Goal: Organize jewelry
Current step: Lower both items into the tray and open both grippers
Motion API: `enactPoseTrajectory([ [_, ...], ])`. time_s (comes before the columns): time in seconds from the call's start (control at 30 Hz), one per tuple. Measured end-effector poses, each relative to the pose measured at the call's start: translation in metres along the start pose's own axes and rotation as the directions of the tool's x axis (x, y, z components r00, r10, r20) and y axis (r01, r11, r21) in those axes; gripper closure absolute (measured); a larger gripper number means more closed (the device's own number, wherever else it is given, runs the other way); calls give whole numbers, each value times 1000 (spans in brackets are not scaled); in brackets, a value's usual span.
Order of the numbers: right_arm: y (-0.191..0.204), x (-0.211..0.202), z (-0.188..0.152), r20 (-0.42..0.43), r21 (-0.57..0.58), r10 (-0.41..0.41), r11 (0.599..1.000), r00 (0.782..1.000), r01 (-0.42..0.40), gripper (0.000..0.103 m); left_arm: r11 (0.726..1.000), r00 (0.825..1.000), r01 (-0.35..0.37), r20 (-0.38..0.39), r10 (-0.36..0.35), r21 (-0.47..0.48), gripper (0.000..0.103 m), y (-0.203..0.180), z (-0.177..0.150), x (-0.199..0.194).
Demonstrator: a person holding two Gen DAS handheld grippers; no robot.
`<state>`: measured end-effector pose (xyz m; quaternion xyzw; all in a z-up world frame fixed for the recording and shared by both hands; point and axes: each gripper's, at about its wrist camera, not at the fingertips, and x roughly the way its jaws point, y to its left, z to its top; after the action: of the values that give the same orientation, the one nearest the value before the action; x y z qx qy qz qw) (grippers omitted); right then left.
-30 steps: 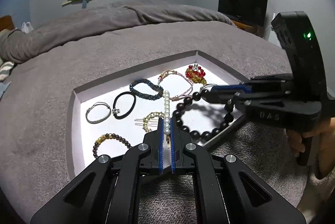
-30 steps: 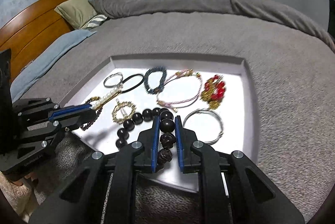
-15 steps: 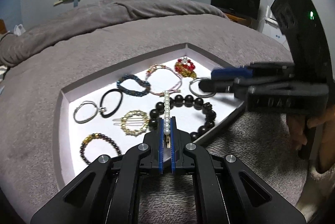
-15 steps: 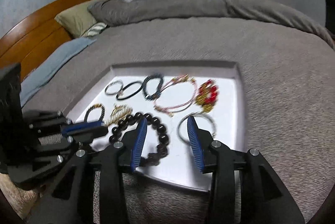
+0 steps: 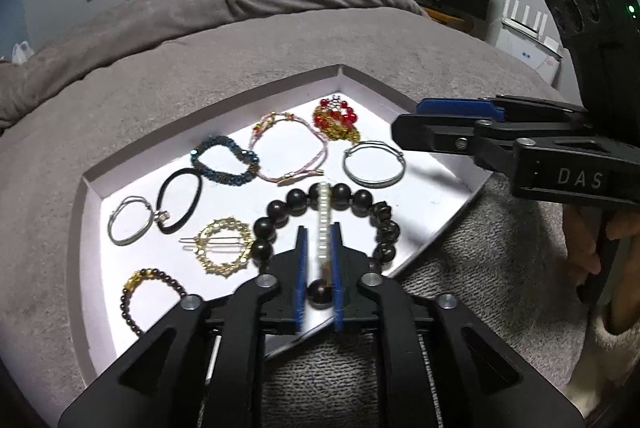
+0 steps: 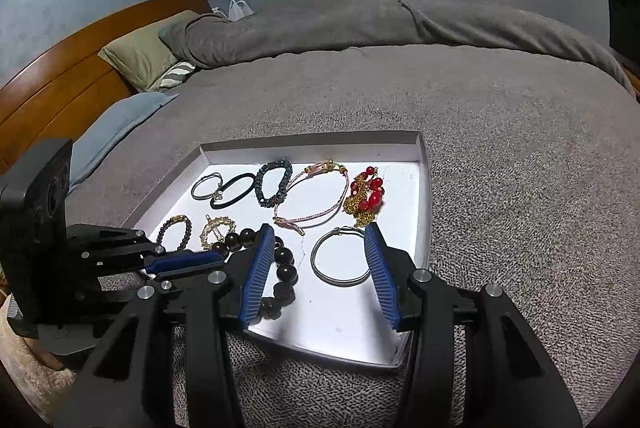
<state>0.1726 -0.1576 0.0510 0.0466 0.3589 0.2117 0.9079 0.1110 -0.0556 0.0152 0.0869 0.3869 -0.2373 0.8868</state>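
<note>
While poised over the white tray (image 6: pixel 312 144) on the grey bed cover (image 6: pixel 440 88), shows the right gripper (image 6: pixel 318 232) spread wide, jaws just opened, gripping nothing, silver bangle (image 6: pixel 340 260) on the tray floor beneath the gap. Shows the left gripper (image 5: pixel 319 230) narrowly parted, jaws just opened, pads clear of the pearl strand (image 5: pixel 323 208) between them, laid across the dark bead bracelet (image 5: pixel 362 198) near the tray's front edge.

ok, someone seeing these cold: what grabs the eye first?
The bright white tray on the grey bed, with bracelets spread out in it. Nearest the front edge lies the big dark bead bracelet, with a pearl strip across it between the left gripper jaws, which have just been opening. At the far right corner sits the red bead cluster.
</note>
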Motion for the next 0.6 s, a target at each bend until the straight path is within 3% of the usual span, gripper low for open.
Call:
enactPoseTrajectory([
  [0.17, 0, 0, 0, 2, -3, -4, 1000, 1000, 4, 55, 999, 1000, 21, 20, -20, -25, 82, 6, -3, -10],
  [0.3, 0, 0, -1, 6, -3, -10, 1000, 1000, 10, 54, 1000, 998, 6, 62, -5, -20, 66, 3, -6, -22],
  [0.4, 1, -1, -1, 8, -7, -11, 1000, 1000, 11, 48, 1000, 996, -7, 91, 8, -17, 61, 1, -6, -30],
  [0.47, 2, -3, -2, 15, -14, -17, 1000, 1000, 17, 39, 1000, 994, -20, 106, 21, -15, 53, 1, -7, -35],
  [0.57, 2, -15, -3, 50, -3, -27, 1000, 998, 27, 14, 997, 986, -78, 149, 81, -25, 27, 2, -14, -46],
  [0.6, 1, -21, -3, 64, 5, -29, 1000, 998, 28, 12, 996, 983, -89, 158, 92, -29, 25, 4, -16, -49],
])
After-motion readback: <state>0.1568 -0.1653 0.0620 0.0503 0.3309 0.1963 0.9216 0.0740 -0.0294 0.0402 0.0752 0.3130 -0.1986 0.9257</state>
